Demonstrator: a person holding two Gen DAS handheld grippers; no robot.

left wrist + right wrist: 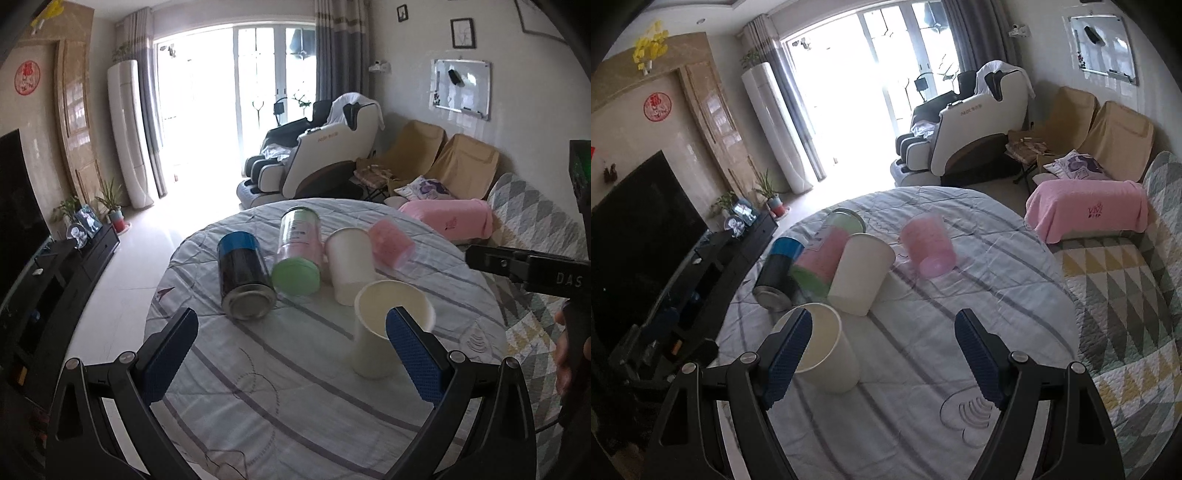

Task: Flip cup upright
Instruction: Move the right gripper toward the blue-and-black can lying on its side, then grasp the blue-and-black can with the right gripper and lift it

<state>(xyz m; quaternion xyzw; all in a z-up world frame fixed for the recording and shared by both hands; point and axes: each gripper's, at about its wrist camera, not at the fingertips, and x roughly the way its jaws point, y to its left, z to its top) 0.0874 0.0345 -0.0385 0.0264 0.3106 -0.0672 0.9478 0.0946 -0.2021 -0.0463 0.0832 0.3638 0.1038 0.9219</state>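
Note:
A white paper cup [384, 332] stands upright on the round table [295, 406], mouth up; it also shows in the right wrist view [827, 350]. A second white cup [349, 269] [860, 275] lies on its side behind it. A pink translucent cup [391, 245] [929, 245] lies on its side further back. My left gripper [291, 354] is open and empty, its right finger in front of the upright cup. My right gripper [882, 358] is open and empty, its left finger beside the upright cup.
A dark can with a blue band [243, 277] [777, 275] and a clear jar with a green lid [297, 254] [820, 262] lie on the table's left. A sofa with a patterned quilt [1126, 295] borders the right. A TV stand [713, 266] is on the left.

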